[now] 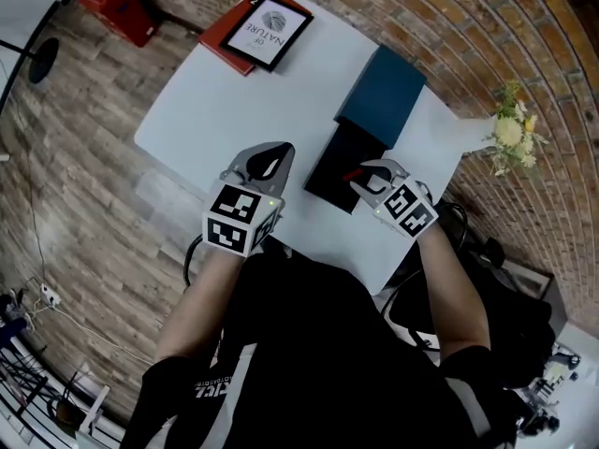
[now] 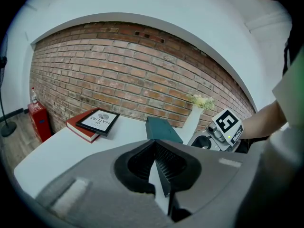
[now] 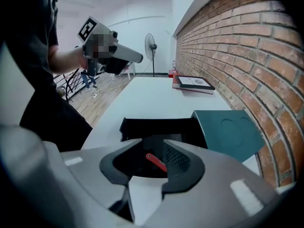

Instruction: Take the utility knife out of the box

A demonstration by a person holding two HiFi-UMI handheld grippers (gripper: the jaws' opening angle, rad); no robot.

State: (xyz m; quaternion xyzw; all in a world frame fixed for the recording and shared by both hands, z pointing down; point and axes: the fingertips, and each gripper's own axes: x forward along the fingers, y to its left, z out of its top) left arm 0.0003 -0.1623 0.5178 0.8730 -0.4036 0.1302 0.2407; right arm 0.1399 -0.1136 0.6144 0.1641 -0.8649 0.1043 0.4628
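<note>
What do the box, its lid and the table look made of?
Box: black, matte, thin straight walls, so likely rigid cardboard.
Lid: teal, matte, with pressed-in circles; probably the same board.
Table: white, smooth, with a faint sheen; laminate or painted board, can't tell which.

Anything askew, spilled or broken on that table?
Nothing stands out. The open black box sits on the white table, its teal lid lying flat at its far end, the red utility knife inside. No spill or damage visible.
</note>
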